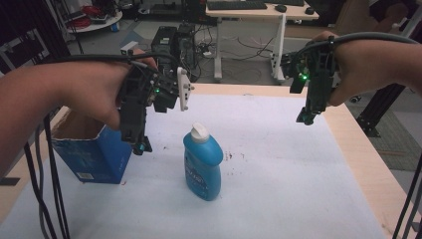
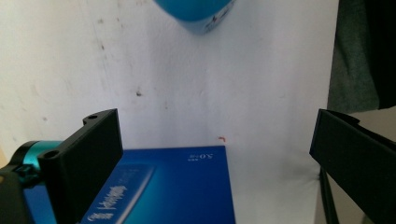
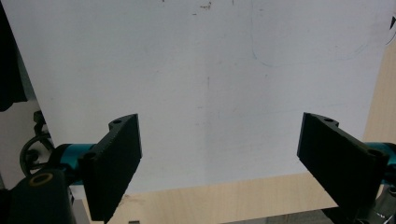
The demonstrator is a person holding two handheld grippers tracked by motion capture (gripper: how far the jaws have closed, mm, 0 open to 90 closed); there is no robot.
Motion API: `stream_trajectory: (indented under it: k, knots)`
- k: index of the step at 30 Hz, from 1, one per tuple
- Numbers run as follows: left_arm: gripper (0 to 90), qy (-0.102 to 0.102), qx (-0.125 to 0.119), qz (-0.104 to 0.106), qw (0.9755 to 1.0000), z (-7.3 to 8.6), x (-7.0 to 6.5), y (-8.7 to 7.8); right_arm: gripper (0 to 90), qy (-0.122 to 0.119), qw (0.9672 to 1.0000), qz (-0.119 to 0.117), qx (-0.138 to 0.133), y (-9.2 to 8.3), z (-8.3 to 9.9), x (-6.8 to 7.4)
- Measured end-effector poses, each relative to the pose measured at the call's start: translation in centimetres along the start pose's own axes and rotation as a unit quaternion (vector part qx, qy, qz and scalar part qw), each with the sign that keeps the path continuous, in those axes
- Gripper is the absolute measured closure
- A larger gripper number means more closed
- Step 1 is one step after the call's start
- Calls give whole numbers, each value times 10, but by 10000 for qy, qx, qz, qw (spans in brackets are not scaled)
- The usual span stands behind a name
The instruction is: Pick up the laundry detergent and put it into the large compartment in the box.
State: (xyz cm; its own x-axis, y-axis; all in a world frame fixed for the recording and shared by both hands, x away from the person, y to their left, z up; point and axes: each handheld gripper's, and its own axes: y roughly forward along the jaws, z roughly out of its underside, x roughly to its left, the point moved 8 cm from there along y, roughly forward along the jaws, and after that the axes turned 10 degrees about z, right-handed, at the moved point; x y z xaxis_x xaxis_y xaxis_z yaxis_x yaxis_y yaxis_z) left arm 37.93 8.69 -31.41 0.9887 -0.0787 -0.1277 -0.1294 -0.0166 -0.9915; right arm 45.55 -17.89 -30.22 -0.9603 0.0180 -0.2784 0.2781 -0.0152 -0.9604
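Stood upright near the counter's (image 1: 278,199) middle: blue bottle (image 1: 202,167), white cap up, long axis vertical. Just left of it, open blue box (image 1: 92,154). Hovered above that box, left tool (image 1: 141,147), jaws spread wide, grasping nothing; bottle just to its right, clearly nearer this hand. Farther back at the right edge, right tool (image 1: 304,118), likewise released, well apart from the bottle.

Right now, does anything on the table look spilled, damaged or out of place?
Small dark reddish specks dot the white sheet beside the upright blue bottle, like stains. The blue box has a ragged open top. Nothing looks spilled or tipped.
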Motion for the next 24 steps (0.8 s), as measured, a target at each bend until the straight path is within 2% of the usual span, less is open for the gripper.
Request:
stream_trajectory:
  k: [2,3,4,5,7,8,9,10,13,14,15,16,19,20,22,24]
  knots:
    - [25,229,-29,-70,9997,-4,0,-5,130,14,10000,1,29,1,1,0]
    - [25,278,-64,-48,9996,-6,0,-6,130,36,10000,4,46,1,1,0]
    - [25,418,-86,-3,9991,-12,2,-10,130,54,10000,1,53,1,2,0]
    - [25,418,-86,-3,9991,-12,2,-10,130,56,10000,-5,40,2,2,0]
    - [25,610,24,58,9981,-18,4,-11,130,129,9999,7,70,2,2,1]
    - [25,610,24,58,9981,-18,4,-11,130,100,9999,20,67,3,1,0]
    - [25,840,108,57,9964,-21,6,-10,130,103,9999,23,81,3,1,1]
    - [25,924,143,119,9956,-23,6,-11,130,126,9999,22,96,3,1,1]
    - [25,1012,155,123,9947,-25,7,-11,130,143,9999,23,84,3,1,0]
    - [25,1180,173,132,9928,-28,8,-11,130,133,9999,11,76,3,1,0]
    - [25,1180,173,132,9928,-28,8,-11,130,167,9998,23,105,3,1,0]
    - [25,1383,207,165,9900,-33,8,-11,130,197,9997,29,134,3,1,1]
    - [25,1563,230,196,9873,-39,8,-11,130,216,9997,24,146,4,0,1]
    - [25,1650,162,142,9861,-42,9,-13,130,266,9995,23,178,4,0,2]
    - [25,1790,55,186,9837,-47,10,-15,130,230,9995,16,215,6,0,3]
    - [25,1831,32,230,9828,-51,10,-12,130,236,9994,6,255,7,0,4]
